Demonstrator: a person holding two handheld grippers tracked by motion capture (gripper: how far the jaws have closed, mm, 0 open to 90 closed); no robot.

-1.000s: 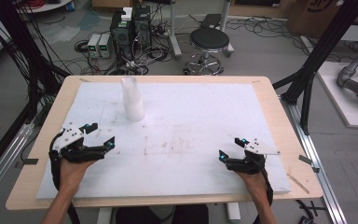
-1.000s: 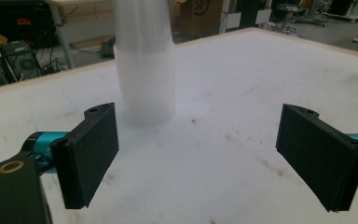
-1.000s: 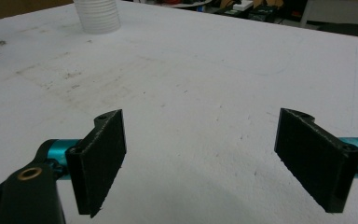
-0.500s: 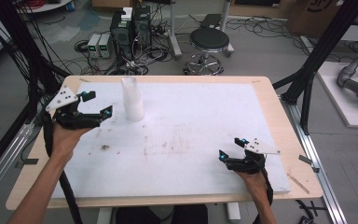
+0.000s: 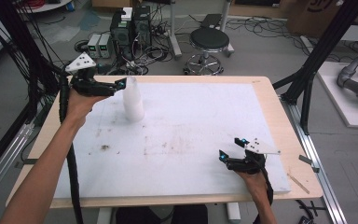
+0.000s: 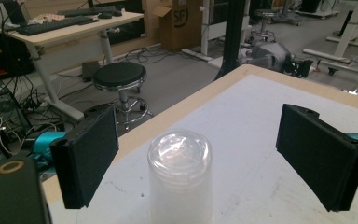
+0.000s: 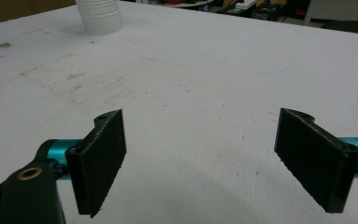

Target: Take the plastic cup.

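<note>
In the left gripper view, the stack of translucent cups (image 6: pixel 180 175) is cut off by the lower edge of the frame, so its base cannot be seen. In the right gripper view, the same stack (image 7: pixel 99 16) is cropped by the upper edge at upper left; only its ribbed lower part is shown. In the high view, the cup count is too small to be determined.

White ribbed cup stack (image 5: pixel 133 101) stands upright, inverted, on table's far-left.
</note>
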